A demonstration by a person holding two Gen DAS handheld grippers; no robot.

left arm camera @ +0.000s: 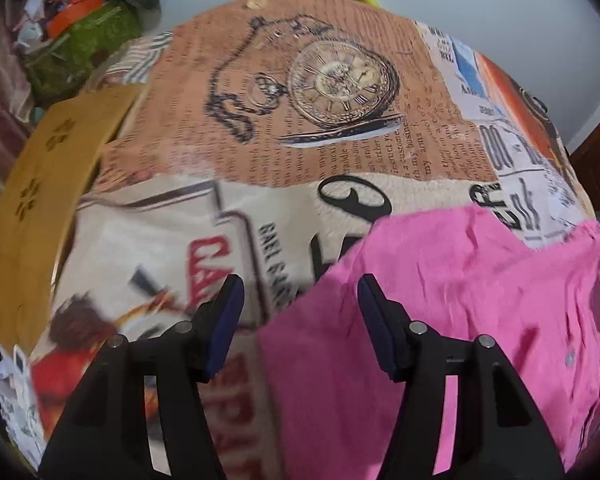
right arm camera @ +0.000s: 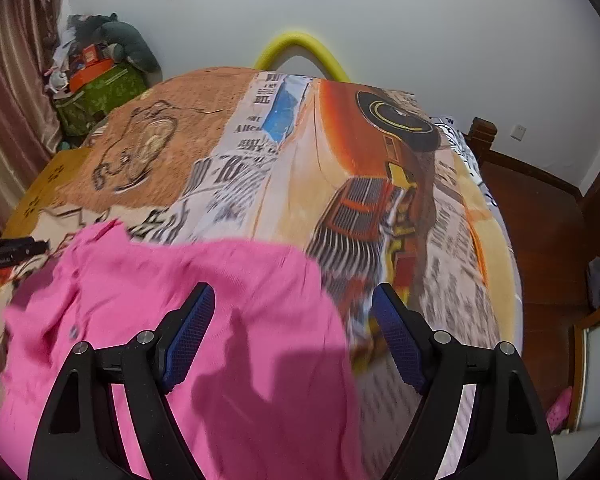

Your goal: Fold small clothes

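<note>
The printed blanket (left arm camera: 260, 128) fills most of both my views, a collage of newsprint, red lettering and a big pocket watch (left arm camera: 342, 80) that sits in the upper middle of my left wrist view. In my right wrist view the same blanket (right arm camera: 380, 168) shows an orange car print running from the top centre down toward the right.

Next in size is the pink garment (left arm camera: 460, 300), which lies spread on the blanket. In my left view it takes up the lower right of the frame, wrinkled, with one edge running diagonally up from the bottom centre. In my right view the pink garment (right arm camera: 172, 320) covers the lower left, with a line of small buttons down its left part.

A mustard-yellow cloth (left arm camera: 40, 200) lies along the left edge of my left view, at the blanket's side. A green bag (right arm camera: 96, 100) heaped with clutter stands in the upper left of my right view, and a yellow foam arch (right arm camera: 300, 46) rises behind the blanket at top centre.

My left gripper (left arm camera: 300, 312) sits at the bottom centre of its frame, jaws standing apart with nothing between them, over the garment's edge. My right gripper (right arm camera: 292, 336) is spread wide, also empty, its left finger over the pink cloth and its right over the blanket.
</note>
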